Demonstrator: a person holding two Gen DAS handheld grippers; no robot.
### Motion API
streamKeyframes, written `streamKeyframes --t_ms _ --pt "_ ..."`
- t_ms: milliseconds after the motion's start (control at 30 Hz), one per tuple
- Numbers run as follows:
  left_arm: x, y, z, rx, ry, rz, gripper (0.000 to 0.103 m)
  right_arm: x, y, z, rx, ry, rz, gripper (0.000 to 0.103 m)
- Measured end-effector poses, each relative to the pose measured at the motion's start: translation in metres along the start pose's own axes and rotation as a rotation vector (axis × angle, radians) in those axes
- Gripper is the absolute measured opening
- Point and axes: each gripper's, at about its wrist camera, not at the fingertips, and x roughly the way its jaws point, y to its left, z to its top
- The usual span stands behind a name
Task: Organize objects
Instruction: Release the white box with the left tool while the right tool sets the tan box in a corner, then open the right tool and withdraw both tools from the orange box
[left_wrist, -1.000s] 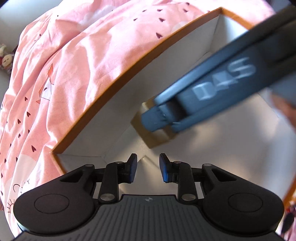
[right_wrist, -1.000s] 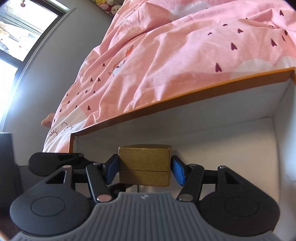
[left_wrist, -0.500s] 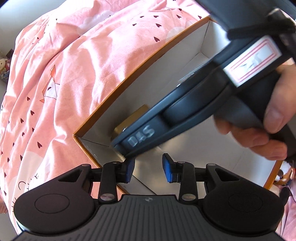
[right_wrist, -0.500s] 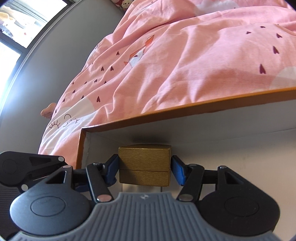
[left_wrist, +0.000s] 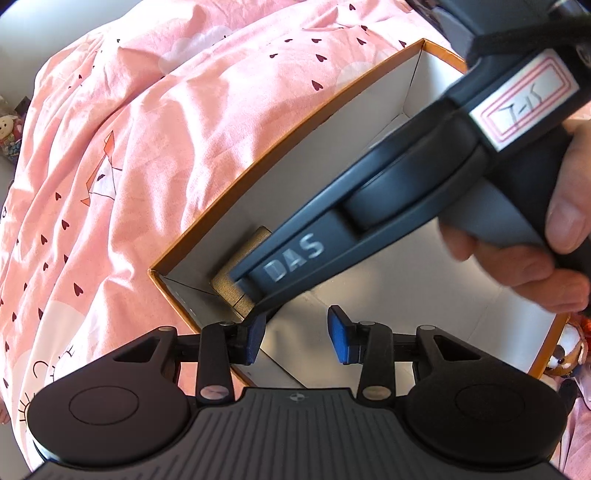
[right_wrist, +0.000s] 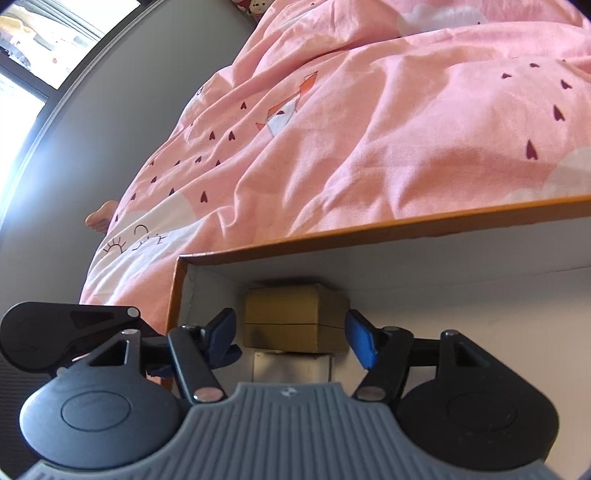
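Observation:
A small gold-brown box sits on the floor of a big orange-rimmed white box, in its near left corner. My right gripper is open, its blue pads standing apart from the small box on both sides. In the left wrist view the small box shows under the right gripper's body, inside the big box. My left gripper is open and empty, above the big box's near corner.
The big box lies on a pink bedspread with small dark hearts. A grey wall and a bright window stand left of the bed. Soft toys lie past the box's right end.
My right gripper has opened and let go of the small gold-brown box, which now rests in the corner of the big box. My left gripper has drawn back a little.

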Motion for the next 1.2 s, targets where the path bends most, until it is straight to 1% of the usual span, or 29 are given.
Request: streamKeyframes --t_ms 33,67,133,167,200,300,400,567,667,733,767,800,867,900,967,1033,1067,1200 --pt "0.0 0.0 0.001 0.002 0.0 0.002 0.047 -0.001 -0.002 0.0 0.005 0.009 -0.002 0.056" --pt "-0.001 -0.001 0.002 0.004 0.001 0.004 0.047 -0.001 -0.004 0.0 0.012 0.017 0.0 0.048" --pt "-0.001 -0.001 0.003 0.006 0.003 0.007 0.047 -0.002 -0.008 -0.001 0.02 0.028 0.006 0.038" --pt "-0.002 -0.001 0.005 0.004 0.004 0.008 0.047 -0.001 -0.009 -0.002 0.021 0.034 0.007 0.028" --pt "-0.002 -0.001 0.006 0.002 0.004 0.01 0.047 0.001 -0.009 -0.003 0.022 0.042 0.011 0.024" --pt "-0.004 0.0 0.008 -0.009 0.001 0.015 0.048 0.006 -0.009 -0.006 0.029 0.054 0.029 0.02" --pt "-0.007 0.001 0.01 -0.031 -0.009 0.016 0.048 0.006 -0.006 -0.007 0.023 0.058 0.027 0.02" --pt "-0.021 -0.002 0.013 -0.064 -0.054 0.012 0.048 -0.015 0.003 -0.01 -0.053 0.027 -0.031 0.023" --pt "-0.038 -0.009 0.014 -0.077 -0.108 0.022 0.048 -0.041 0.008 -0.015 -0.125 -0.029 -0.083 0.023" --pt "-0.053 -0.016 0.015 -0.086 -0.151 0.016 0.048 -0.062 0.008 -0.021 -0.166 -0.08 -0.121 0.025" --pt "-0.057 -0.014 0.015 -0.092 -0.174 0.01 0.048 -0.073 0.007 -0.025 -0.178 -0.112 -0.127 0.027" --pt "-0.058 -0.012 0.019 -0.099 -0.201 -0.001 0.048 -0.086 0.005 -0.029 -0.182 -0.146 -0.128 0.03" --pt "-0.072 -0.023 0.02 -0.108 -0.244 -0.021 0.048 -0.107 0.004 -0.04 -0.203 -0.193 -0.142 0.033" --pt "-0.066 -0.023 0.014 -0.117 -0.259 -0.02 0.049 -0.118 0.005 -0.047 -0.219 -0.211 -0.159 0.033" --pt "-0.049 -0.037 0.012 -0.144 -0.269 -0.013 0.053 -0.138 0.005 -0.062 -0.248 -0.247 -0.193 0.034" --pt "-0.061 -0.051 0.001 -0.178 -0.282 -0.023 0.054 -0.158 0.004 -0.079 -0.258 -0.274 -0.216 0.036" --pt "-0.048 -0.056 0.008 -0.201 -0.283 -0.03 0.054 -0.167 0.002 -0.088 -0.261 -0.285 -0.218 0.036" --pt "-0.074 -0.096 -0.024 -0.279 -0.31 -0.08 0.054 -0.197 -0.005 -0.125 -0.26 -0.319 -0.225 0.036"
